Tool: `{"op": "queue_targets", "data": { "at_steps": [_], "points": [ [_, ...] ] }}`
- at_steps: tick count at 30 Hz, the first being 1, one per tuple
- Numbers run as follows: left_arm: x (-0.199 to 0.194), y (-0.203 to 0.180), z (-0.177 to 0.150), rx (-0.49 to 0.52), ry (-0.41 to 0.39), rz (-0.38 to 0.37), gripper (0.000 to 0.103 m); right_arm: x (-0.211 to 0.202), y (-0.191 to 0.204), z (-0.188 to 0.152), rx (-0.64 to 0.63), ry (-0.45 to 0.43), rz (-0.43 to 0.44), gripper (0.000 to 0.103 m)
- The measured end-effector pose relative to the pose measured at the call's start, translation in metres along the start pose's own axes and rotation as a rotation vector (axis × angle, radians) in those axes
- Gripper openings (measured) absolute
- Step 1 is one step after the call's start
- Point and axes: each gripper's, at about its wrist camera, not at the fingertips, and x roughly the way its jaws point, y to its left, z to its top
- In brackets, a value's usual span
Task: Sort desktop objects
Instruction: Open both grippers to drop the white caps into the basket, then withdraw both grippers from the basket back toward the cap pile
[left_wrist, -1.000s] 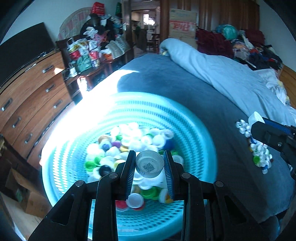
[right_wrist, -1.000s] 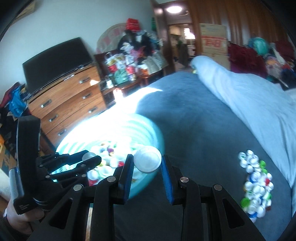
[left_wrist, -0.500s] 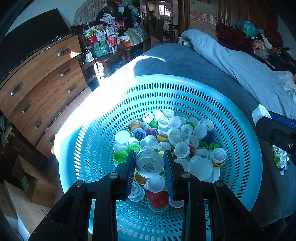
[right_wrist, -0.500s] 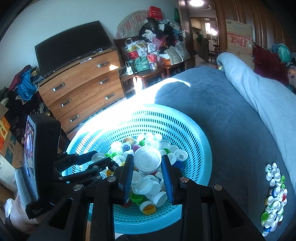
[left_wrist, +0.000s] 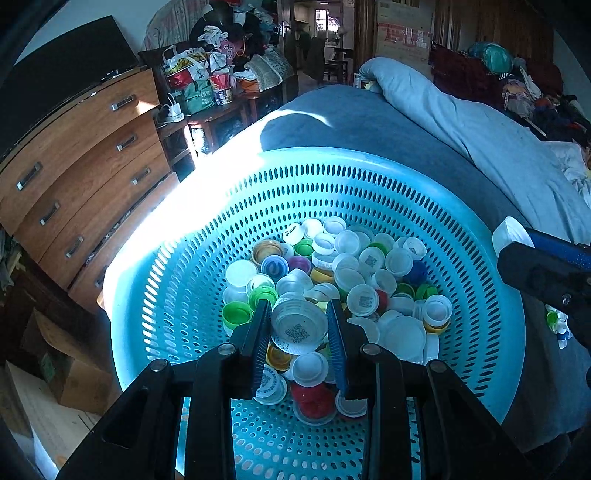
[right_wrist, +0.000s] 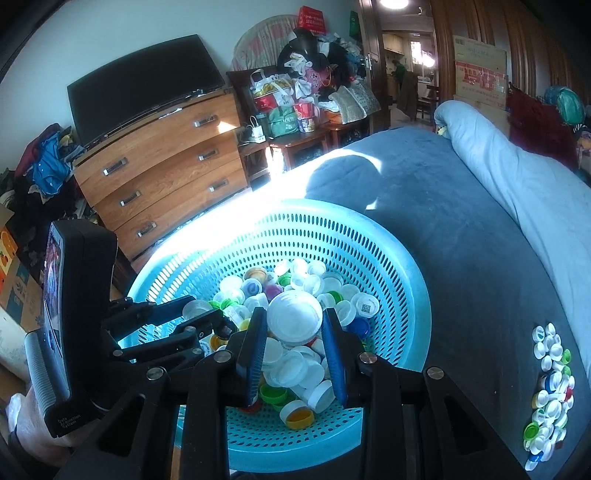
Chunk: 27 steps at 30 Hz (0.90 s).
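Both tools are loaded and poised over the teal perforated basket (left_wrist: 369, 177), which sits on the grey bedspread (right_wrist: 461, 240) with its near edge over the side of the bed. The left gripper (left_wrist: 299, 328) pinches a clear lid printed with a code (left_wrist: 298, 326) between its blue pads; the right gripper (right_wrist: 294, 319) pinches a plain white lid (right_wrist: 294, 317) the same way. Each lid hangs above the heap of mixed caps (left_wrist: 332, 277) in the basket bottom. A separate pile of sorted caps (right_wrist: 550, 384) lies on the bedspread to the right, well apart from the basket. Risks noted: each lid is held only by its thin rim, so a slight slackening of the squeeze would likely drop it into the heap, where it would be hard to tell from its neighbours. The two tools work close together over one basket, and a careless swing could knock them against each other. Pressing down on the overhanging rim might tip the basket toward the floor.
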Motion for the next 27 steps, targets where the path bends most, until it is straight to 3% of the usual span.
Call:
{"op": "queue_targets", "data": {
  "at_steps": [11, 13, 17, 27],
  "points": [
    [0.000, 0.001, 0.000, -0.001, -0.010, 0.033, 0.026, 0.002, -0.002, 0.000, 0.003, -0.002, -0.002, 0.034],
    [-0.002, 0.000, 0.000, 0.007, -0.015, 0.048, 0.026, 0.003, -0.001, -0.001, 0.004, -0.006, -0.007, 0.049],
    [-0.009, -0.003, 0.001, 0.014, -0.047, 0.051, 0.034, 0.001, -0.001, -0.002, 0.011, -0.019, -0.014, 0.052],
    [-0.072, -0.028, 0.016, 0.048, -0.222, 0.018, 0.034, -0.045, -0.018, -0.007, 0.063, -0.141, -0.048, 0.069]
  ]
}}
